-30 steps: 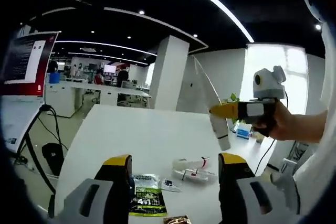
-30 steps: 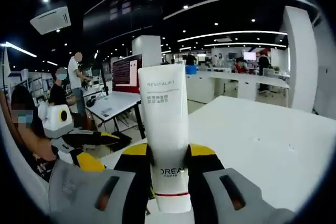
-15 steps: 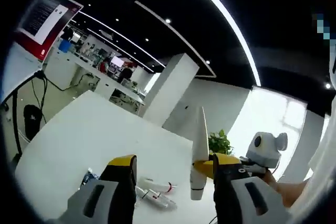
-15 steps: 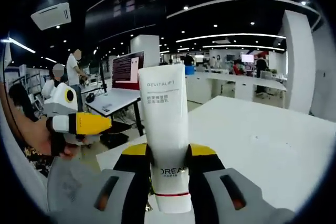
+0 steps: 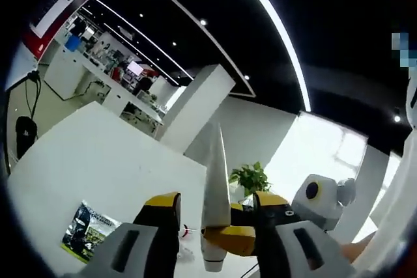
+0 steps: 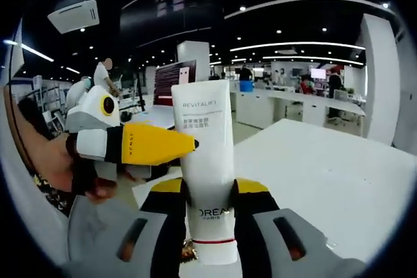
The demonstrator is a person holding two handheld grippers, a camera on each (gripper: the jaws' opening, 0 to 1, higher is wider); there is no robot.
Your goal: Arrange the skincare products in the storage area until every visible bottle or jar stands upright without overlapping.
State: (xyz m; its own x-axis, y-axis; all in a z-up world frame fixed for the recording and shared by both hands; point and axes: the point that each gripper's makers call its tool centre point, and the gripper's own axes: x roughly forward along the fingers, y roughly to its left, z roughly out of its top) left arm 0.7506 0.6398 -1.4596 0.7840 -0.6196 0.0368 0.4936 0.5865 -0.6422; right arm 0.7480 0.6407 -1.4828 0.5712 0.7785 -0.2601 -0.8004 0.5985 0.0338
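A white L'Oreal Revitalift tube [image 6: 207, 128] stands upright with its cap down, and my right gripper [image 6: 210, 187] is shut on its lower part. In the left gripper view the same tube [image 5: 214, 167] shows edge-on as a thin white blade, held low by the right gripper's yellow jaws [image 5: 228, 239]. My left gripper [image 5: 216, 198] is open, its two jaws standing either side of the tube without touching it. In the right gripper view the left gripper [image 6: 186, 142] reaches in from the left, its yellow tip at the tube's upper left edge, held by a person's hand [image 6: 62, 167].
On the white table [image 5: 98, 161] lie a green sachet [image 5: 88, 229] and small white tubes [image 5: 186, 234]. A white pillar [image 5: 195, 105] and a potted plant [image 5: 251, 177] stand beyond. More white table [image 6: 326, 174], desks and people show in the right gripper view.
My left gripper has closed in from the left until its open jaws flank the held tube. Its view has tilted upward. The right gripper has kept the tube still.
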